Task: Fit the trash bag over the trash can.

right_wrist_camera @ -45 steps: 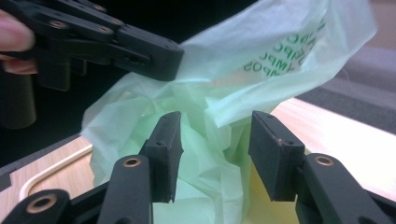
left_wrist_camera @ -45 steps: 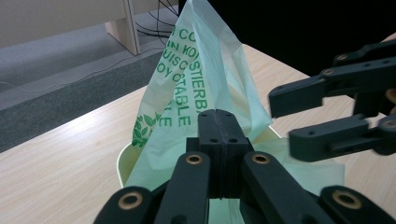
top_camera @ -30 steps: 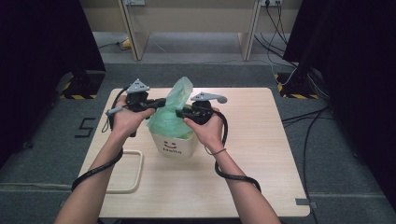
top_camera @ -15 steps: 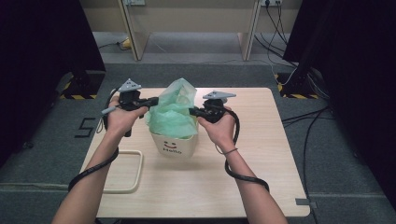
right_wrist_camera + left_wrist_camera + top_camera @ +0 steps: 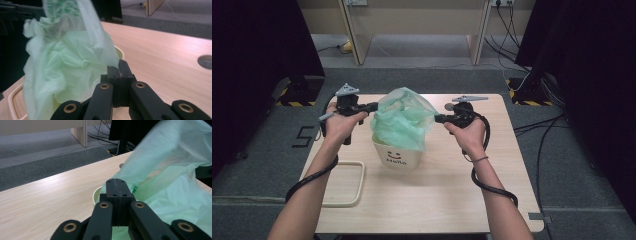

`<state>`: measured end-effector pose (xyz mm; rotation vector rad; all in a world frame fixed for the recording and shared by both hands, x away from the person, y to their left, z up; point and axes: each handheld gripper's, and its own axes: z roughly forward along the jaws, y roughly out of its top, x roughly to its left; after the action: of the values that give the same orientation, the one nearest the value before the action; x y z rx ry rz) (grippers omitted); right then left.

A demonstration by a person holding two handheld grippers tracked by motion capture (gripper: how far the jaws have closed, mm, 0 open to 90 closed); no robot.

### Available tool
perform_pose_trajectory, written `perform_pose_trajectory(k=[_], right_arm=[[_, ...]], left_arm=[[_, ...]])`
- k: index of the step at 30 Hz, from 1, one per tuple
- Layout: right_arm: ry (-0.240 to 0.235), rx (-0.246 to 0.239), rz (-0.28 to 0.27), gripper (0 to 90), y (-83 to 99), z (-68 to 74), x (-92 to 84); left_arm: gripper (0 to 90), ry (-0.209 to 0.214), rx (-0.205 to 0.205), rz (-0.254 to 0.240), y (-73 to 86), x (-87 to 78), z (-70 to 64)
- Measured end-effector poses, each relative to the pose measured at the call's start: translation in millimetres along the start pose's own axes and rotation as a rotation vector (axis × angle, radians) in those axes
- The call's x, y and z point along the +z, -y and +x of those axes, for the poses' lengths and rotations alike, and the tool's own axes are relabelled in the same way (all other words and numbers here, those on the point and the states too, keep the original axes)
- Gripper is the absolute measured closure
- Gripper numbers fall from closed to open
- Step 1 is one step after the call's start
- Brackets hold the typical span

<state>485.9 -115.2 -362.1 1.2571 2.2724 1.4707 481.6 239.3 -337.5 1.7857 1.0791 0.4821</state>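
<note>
**Stretching a green bag over a small bin**

Pulling from both sides, two hand-held claws hold a thin, pale green plastic bag (image 5: 401, 122) taut above a cream bin (image 5: 398, 156) near the middle of the wooden counter (image 5: 447, 190). The left claw (image 5: 373, 106) is clamped shut on the bag's left edge, and the right claw (image 5: 438, 118) is clamped shut on its right edge; in the left gripper view and the right gripper view alike, each pair of black jaws meets flush with film pinched at the tips.

The bag is translucent and heavily crinkled, billowing up into a rounded dome between the two claws in the high view. Its lower folds hang down over the bin's rim and partly cover the front wall. In the right gripper view, a strip of darker green print runs along the bag's upper edge (image 5: 63, 7), too blurred to read. The film there falls in loose, layered creases, lighter where it is single and deeper green where it doubles.

The bin stands upright, its front marked with a smiling face and the word "Hello". Its rim shows pale yellow beneath the bag in the left gripper view (image 5: 96, 195).

A cream tray (image 5: 347, 185) lies flat on the counter, just left of the bin and nearer the person, apart from the bag. Black cables trail from both claws along the person's forearms.
</note>
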Motion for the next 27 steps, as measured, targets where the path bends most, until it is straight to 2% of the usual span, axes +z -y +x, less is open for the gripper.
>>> perform_pose_trajectory(k=[1, 4, 7, 12, 15, 17, 18, 19, 20, 22, 23, 26, 27], right_arm=[[0.020, 0.012, 0.023, 90.0, 2.4, -6.0, -0.3], [0.027, 0.015, 0.035, 90.0, 3.9, -9.4, 0.7], [0.059, 0.014, 0.065, 90.0, 8.1, -16.0, 5.1], [0.070, 0.009, 0.076, 90.0, 11.4, -17.9, 7.4], [0.064, -0.023, 0.051, 74.4, 9.5, -13.5, 7.5], [0.066, -0.037, 0.045, 73.0, 8.7, -11.8, 7.1], [0.069, -0.080, 0.032, 65.5, 7.1, -7.9, 5.5], [0.069, -0.080, 0.032, 65.5, 7.1, -7.9, 5.5], [0.072, -0.114, 0.019, 58.9, 5.3, -4.9, 4.1], [0.072, -0.123, 0.014, 56.9, 4.6, -4.0, 3.4], [0.071, -0.146, -0.008, 55.9, 2.1, -1.8, 1.5], [0.067, -0.164, -0.020, 58.2, 0.2, -0.8, 0.7], [0.063, -0.180, -0.031, 65.7, -1.2, 0.0, 0.4]], left_arm=[[89.9, -0.003, -0.006, 0.002, 0.5, 1.5, 2.3], [89.9, -0.012, -0.014, 0.007, 1.7, 3.7, 5.6], [89.9, -0.027, -0.029, 0.018, 5.6, 5.5, 12.3], [89.9, -0.029, -0.034, 0.023, 8.7, 5.2, 15.5], [89.9, -0.027, -0.026, 0.019, 7.9, 5.4, 13.6], [89.9, -0.025, -0.016, 0.016, 6.6, 5.3, 11.7], [89.9, -0.025, -0.009, 0.012, 5.2, 4.6, 10.3], [89.9, -0.025, -0.009, 0.012, 5.2, 4.6, 10.3], [89.9, -0.025, -0.005, 0.012, 4.5, 4.1, 9.8], [89.9, -0.026, -0.002, 0.010, 3.4, 3.6, 9.4], [89.9, -0.027, -0.002, 0.009, 2.9, 3.6, 9.4], [89.9, -0.027, -0.002, 0.009, 1.8, 4.0, 9.9], [89.9, -0.028, -0.004, 0.009, 1.4, 4.6, 10.4]])
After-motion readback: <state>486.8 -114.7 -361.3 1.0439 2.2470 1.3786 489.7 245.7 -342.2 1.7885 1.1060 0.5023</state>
